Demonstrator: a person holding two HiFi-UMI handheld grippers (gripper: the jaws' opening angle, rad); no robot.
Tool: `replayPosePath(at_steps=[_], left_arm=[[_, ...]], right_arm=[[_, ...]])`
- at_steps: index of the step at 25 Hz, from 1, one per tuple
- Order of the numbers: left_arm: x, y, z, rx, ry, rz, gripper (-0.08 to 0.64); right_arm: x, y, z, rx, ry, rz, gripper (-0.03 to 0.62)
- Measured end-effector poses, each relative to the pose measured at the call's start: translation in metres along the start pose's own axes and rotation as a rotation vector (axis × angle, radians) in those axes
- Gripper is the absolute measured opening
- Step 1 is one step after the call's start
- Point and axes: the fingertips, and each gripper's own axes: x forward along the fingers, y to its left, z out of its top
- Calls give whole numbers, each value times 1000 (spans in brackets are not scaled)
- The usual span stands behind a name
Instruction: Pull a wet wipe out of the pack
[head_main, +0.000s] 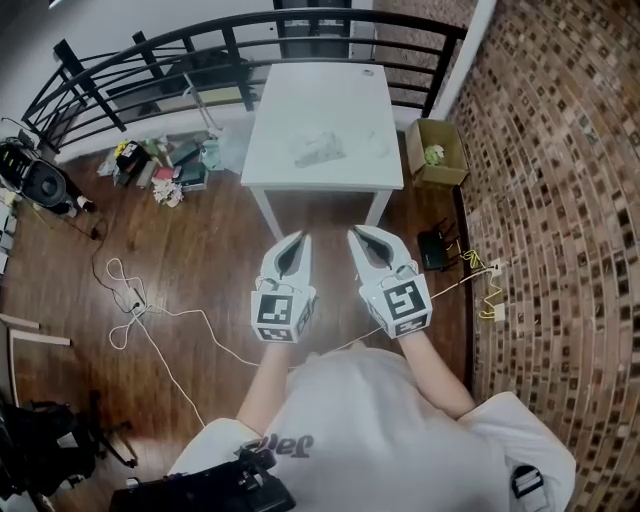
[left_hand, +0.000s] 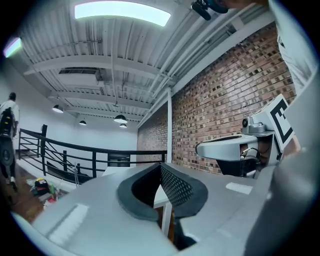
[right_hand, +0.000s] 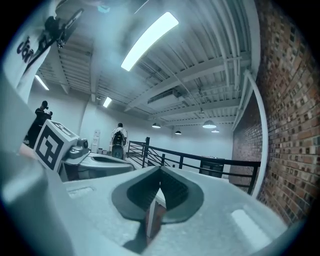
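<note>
One heap of clutter (head_main: 160, 165) at far left, on the floor, is too small to sort out. The left gripper (head_main: 297, 238) hangs over the floor short of the tabletop (head_main: 300, 90), jaws closed on nothing. The pack (head_main: 318, 148) lies mid-tabletop, well apart from both grippers, pale and blurred against the white. The right gripper (head_main: 358, 233), just beside the left, also has its jaws closed and empty. A box (head_main: 435, 152) stands right of the table, its contents unclear.

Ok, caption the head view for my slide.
Shut, empty left tongs and right tongs held side by side, short of the white table bearing the pack.
</note>
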Motion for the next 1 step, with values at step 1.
replayPosePath(at_steps=[1], left_arm=[[-3, 3, -1, -4, 3, 1, 17]], right_arm=[[1, 4, -3, 2, 6, -2, -8]])
